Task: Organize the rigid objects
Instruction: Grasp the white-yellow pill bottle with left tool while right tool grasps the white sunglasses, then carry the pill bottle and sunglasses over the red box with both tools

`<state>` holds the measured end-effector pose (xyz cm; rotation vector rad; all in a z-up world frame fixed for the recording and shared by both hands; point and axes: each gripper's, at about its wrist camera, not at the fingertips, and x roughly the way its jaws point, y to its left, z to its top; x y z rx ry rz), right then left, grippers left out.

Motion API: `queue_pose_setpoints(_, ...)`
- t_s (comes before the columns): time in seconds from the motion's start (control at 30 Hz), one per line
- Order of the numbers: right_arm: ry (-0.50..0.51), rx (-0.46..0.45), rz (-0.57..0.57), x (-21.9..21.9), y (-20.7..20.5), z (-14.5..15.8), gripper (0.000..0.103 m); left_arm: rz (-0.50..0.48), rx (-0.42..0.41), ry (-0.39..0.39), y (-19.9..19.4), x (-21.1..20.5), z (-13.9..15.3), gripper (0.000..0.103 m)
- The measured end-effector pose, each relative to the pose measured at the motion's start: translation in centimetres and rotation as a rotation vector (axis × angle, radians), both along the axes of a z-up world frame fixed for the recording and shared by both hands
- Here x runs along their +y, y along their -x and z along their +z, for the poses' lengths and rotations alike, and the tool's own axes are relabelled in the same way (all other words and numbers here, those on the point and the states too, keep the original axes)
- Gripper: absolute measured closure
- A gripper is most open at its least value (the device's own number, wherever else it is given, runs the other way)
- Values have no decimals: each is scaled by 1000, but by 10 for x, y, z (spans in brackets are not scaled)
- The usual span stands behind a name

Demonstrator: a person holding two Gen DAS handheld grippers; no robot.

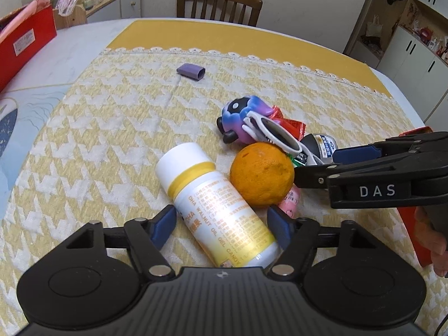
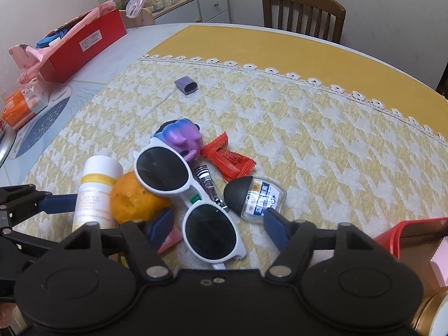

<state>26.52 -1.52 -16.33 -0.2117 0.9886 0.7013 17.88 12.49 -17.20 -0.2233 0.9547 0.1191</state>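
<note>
Fingers of the left gripper (image 1: 221,224) stand apart on either side of the bottle (image 1: 215,204), which lies on its side on the cloth (image 1: 112,128), cap pointing far-left; the pads look just clear of its body, not pressing. The bottle is stiff plastic with a smooth, likely slippery label, and being round it may roll; taking it across the middle of the body, square to its length, looks safest. It is probably light to moderate in weight.

The right gripper (image 2: 218,224) is also spread, its jaws straddling the near lens of the sunglasses (image 2: 196,196), with no contact that can be seen. These are light, thin and easily scratched, and they lie propped on the orange (image 2: 134,201) and the clippers (image 2: 210,190), so a hold on the white frame at the bridge would be kinder than on a lens.

Touching the bottle on its right is the orange, firm but bruisable. Beyond lie a toy (image 1: 243,117), a red packet (image 2: 229,159) and a small jar (image 2: 257,196). A purple cap (image 1: 191,72) sits well apart, farther off.
</note>
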Motion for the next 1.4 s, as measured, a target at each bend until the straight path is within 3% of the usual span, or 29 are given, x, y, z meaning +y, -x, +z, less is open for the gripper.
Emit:
queue_pose_setpoints(0.1, 7, 2, 4, 0, 3, -1, 44, 7, -2, 8, 2, 0, 1, 35)
queue_pose_setpoints(0.27, 17, -6, -5, -1, 7, -1, 61, 18, 7, 3, 2, 1, 2, 50)
queue_pose_setpoints(0.37, 24, -21, -4, -1, 11, -1, 63, 32, 12, 15, 2, 6, 1, 57)
queue_pose_setpoints(0.4, 23, -27, -5, -1, 12, 0, 65, 33, 10, 12, 3, 7, 1, 57)
queue_pose_setpoints(0.47, 18, -40, -15, -2, 15, 3, 81, 36, 6, 3, 4, 10, 1, 58)
queue_pose_setpoints(0.57, 27, -44, -26, -4, 18, 5, 85, 45, 2, 3, 6, 12, 1, 58)
queue_pose_setpoints(0.73, 37, -71, -39, -9, 26, 8, 101, 68, -3, -1, 13, 16, 2, 59)
queue_pose_setpoints(1.07, -11, -92, -85, -35, 42, 27, 101, 120, -17, 37, 26, 28, 13, 59)
queue_pose_setpoints(1.4, -71, -110, -137, -67, 63, 60, 101, 76, -62, 67, 38, 15, 48, 59)
